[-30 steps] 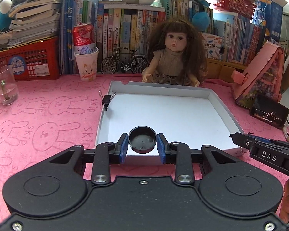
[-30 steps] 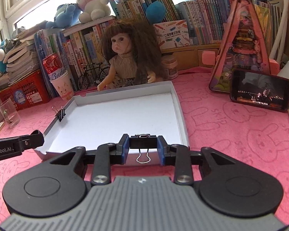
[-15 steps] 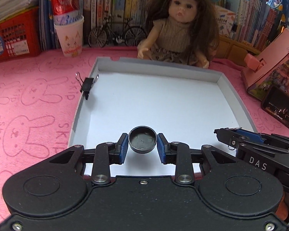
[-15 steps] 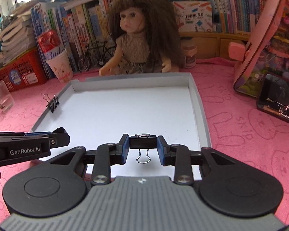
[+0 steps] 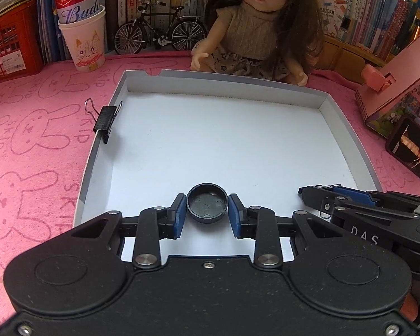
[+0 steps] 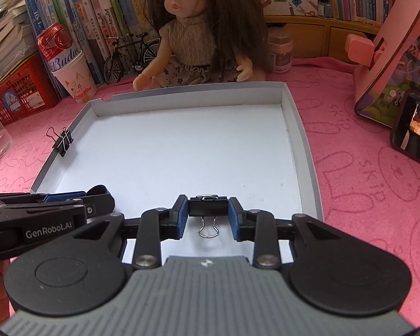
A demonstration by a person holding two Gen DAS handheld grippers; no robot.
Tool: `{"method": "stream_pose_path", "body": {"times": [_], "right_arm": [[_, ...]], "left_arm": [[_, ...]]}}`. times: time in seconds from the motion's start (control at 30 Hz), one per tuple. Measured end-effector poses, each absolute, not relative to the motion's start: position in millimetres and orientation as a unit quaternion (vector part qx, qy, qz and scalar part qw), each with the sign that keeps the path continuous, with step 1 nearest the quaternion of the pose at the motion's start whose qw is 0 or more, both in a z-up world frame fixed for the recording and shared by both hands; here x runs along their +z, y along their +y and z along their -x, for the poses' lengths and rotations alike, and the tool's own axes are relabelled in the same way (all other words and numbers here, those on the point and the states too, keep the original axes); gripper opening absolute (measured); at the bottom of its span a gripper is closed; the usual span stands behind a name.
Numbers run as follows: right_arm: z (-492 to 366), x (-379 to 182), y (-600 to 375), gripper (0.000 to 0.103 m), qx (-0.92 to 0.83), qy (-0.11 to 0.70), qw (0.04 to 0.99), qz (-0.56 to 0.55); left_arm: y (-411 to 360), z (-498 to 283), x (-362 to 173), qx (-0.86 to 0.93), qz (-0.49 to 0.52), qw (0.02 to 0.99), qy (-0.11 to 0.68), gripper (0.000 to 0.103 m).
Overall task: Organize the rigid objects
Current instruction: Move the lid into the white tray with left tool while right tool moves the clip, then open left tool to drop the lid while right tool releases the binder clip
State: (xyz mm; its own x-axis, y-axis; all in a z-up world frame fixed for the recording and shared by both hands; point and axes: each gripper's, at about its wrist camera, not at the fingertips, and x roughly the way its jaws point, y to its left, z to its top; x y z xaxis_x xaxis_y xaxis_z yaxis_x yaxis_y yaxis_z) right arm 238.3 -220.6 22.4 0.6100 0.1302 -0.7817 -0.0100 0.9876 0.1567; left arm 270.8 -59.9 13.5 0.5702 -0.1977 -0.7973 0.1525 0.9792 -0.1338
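White cardboard fills most of both views: the shallow tray (image 5: 347,128) lies on the pink bunny-print cloth (image 5: 36,128), and its floor has nothing lying on it yet. We count one item as placed so far, a black binder clip (image 5: 105,121) clamped onto the tray's left wall, its wire handles sticking up and out.

Our left gripper (image 5: 207,215) hangs over the tray's near edge with its blue pads pinched on a round black cap (image 5: 207,206), hollow side facing the camera. Our right gripper (image 6: 208,214) sits just beside it, also over the near part of the tray, pads pressed on the black body of a second binder clip (image 6: 208,207), one wire loop dangling below. From the left wrist view the right gripper's tips show at the right, near the tray's near right corner.

We judge the task to be early to midway: both carried pieces are over the tray but not released. Setting down the cap and the clip is what remains; we cannot tell whether more loose items wait outside these views.
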Motion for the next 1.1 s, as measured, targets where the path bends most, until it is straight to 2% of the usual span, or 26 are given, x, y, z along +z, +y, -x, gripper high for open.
{"method": "stream_pose_path", "body": {"times": [0.6, 0.8, 0.87, 0.9, 1.0, 1.1], "right_arm": [[-240, 17, -217, 0.037, 0.04, 0.433, 0.898, -0.065], [-240, 16, -217, 0.041, 0.04, 0.429, 0.9, -0.064], [-239, 15, -217, 0.043, 0.04, 0.427, 0.901, -0.066], [-238, 15, -218, 0.052, 0.039, 0.426, 0.901, -0.066], [-237, 15, -221, 0.055, 0.041, 0.424, 0.902, -0.07], [-234, 17, -228, 0.068, 0.037, 0.418, 0.904, -0.084]], "left_arm": [[-68, -271, 8, -0.098, 0.004, 0.9, 0.424, 0.03], [-71, -270, 8, -0.098, -0.001, 0.902, 0.42, 0.032], [-71, -270, 8, -0.101, 0.001, 0.902, 0.42, 0.04], [-71, -270, 8, -0.101, 0.0, 0.902, 0.42, 0.043], [-71, -269, 8, -0.089, -0.008, 0.904, 0.418, 0.053], [-66, -269, 9, -0.085, -0.006, 0.904, 0.418, 0.062]]}}
